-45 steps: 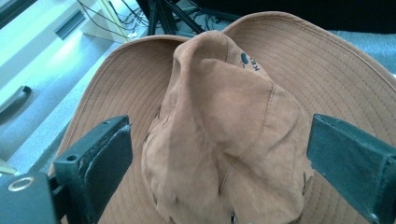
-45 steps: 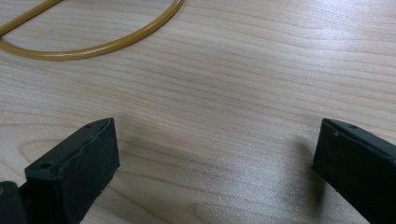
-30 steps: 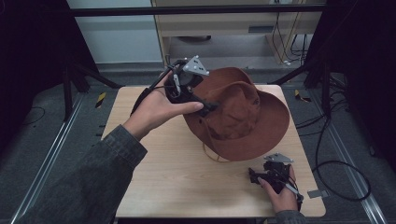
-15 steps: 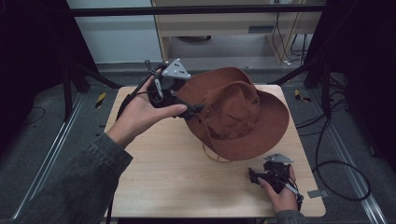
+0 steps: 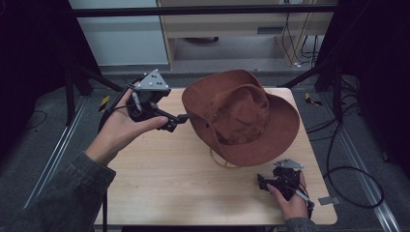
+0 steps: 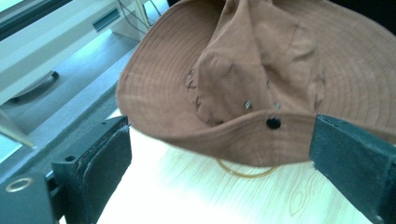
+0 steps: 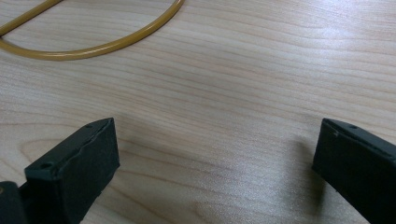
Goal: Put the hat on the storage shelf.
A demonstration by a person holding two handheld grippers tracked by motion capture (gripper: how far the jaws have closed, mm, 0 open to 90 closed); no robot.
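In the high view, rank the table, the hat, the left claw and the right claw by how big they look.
1. table
2. hat
3. left claw
4. right claw

The left claw looks larger than the right one, but it is held raised, so nearness may exaggerate that.

My light wooden table carries a brown wide-brimmed hat; its tan chin cord loops onto the wood just beside the brim.
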